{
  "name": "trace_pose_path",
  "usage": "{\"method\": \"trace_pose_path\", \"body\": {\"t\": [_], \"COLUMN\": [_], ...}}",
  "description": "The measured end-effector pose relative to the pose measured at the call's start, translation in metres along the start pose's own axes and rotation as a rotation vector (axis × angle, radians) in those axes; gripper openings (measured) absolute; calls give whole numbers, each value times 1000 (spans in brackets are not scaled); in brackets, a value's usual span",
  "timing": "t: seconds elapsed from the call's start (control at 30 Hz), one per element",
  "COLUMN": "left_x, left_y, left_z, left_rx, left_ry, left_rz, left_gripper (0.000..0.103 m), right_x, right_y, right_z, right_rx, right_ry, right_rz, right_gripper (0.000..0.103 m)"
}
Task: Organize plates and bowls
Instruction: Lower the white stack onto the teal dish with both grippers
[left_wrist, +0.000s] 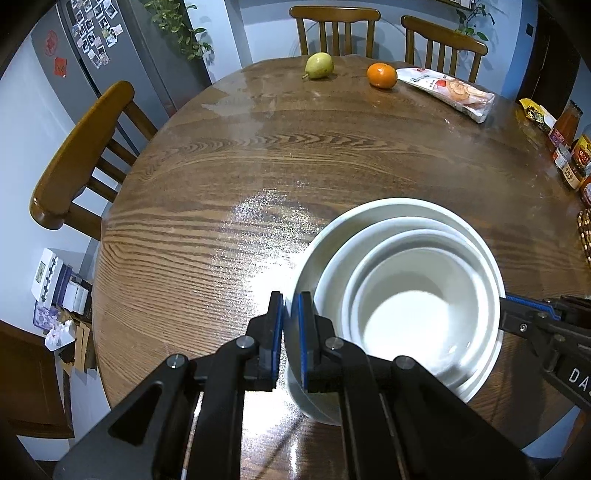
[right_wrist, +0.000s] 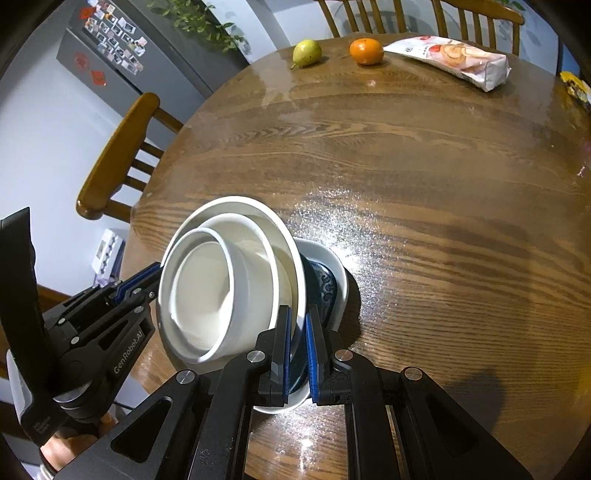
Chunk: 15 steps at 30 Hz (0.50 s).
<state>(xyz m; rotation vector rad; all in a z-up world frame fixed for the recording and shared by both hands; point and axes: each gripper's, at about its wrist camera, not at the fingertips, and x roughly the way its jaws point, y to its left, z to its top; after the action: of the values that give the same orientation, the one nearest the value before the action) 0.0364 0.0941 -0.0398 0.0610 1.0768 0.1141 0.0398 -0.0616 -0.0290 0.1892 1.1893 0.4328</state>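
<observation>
Left wrist view: the nested white bowls (left_wrist: 406, 295) are clamped at opposite rims by left tongs (left_wrist: 291, 332) and right tongs (right_wrist: 298, 354), above the worktop (left_wrist: 258, 166).

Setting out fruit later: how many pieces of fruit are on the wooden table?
2: a green pear at the far edge, and an orange mandarin just right of it, beside the snack bag. None visibly hidden.
</observation>
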Motion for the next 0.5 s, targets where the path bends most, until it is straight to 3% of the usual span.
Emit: {"method": "trace_pose_path", "body": {"t": [0.5], "left_x": [4], "left_y": [-3], "left_z": [2], "left_rx": [13], "left_ry": [6], "left_rz": [2], "left_gripper": [3], "right_x": [7], "right_y": [-4], "right_z": [5], "right_rx": [21], "right_ry": [16], "right_rz": [1], "right_gripper": [11]}}
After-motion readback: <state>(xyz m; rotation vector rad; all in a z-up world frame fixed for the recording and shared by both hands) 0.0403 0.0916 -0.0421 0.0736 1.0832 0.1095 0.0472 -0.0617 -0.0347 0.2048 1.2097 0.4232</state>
